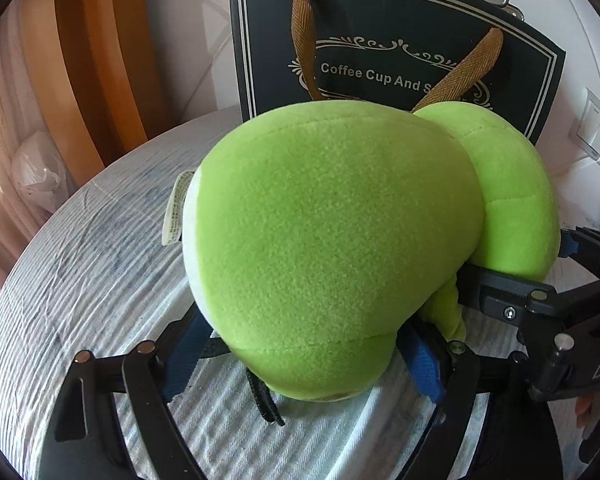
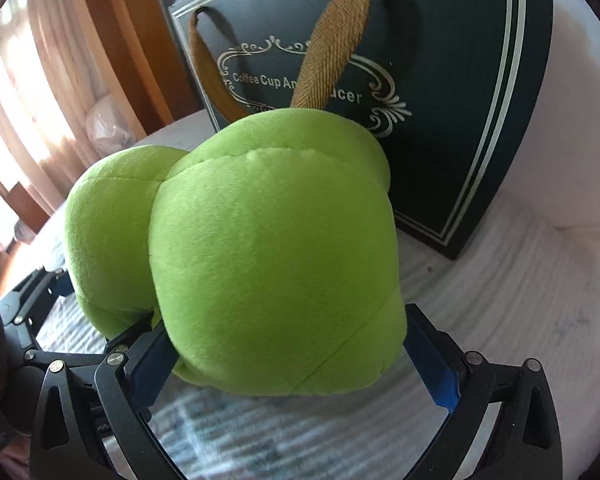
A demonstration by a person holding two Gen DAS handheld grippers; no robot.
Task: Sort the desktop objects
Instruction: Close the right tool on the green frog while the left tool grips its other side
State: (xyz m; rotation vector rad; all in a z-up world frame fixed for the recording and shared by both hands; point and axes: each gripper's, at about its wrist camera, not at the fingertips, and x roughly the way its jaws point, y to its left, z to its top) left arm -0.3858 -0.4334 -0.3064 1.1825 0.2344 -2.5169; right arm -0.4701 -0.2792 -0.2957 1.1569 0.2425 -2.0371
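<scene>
Left wrist view first: our left gripper (image 1: 304,364) straddles the near, larger lobe of the green plush toy (image 1: 332,240), its blue pads (image 1: 424,368) set against the fabric on both sides, so we read it as closed on the toy. In the right wrist view our right gripper (image 2: 296,356) does the same at the other lobe, its blue pads (image 2: 436,364) flanking the plush toy (image 2: 272,256) and seemingly pressing it, though how firmly we cannot tell. The toy lies on the white round table (image 1: 80,256), just in front of the dark gift bag (image 1: 400,52) marked "Coffee Cup And Saucer", whose brown ribbon handles (image 1: 464,68) hang down its face. Its long axis runs across the table from one gripper to the other, roughly parallel to the bag's front; a label tag (image 1: 176,208) shows on the left-hand lobe. We judge the sorting to be early: the toy is gripped but not yet put anywhere, and nothing shows inside the bag from here.
</scene>
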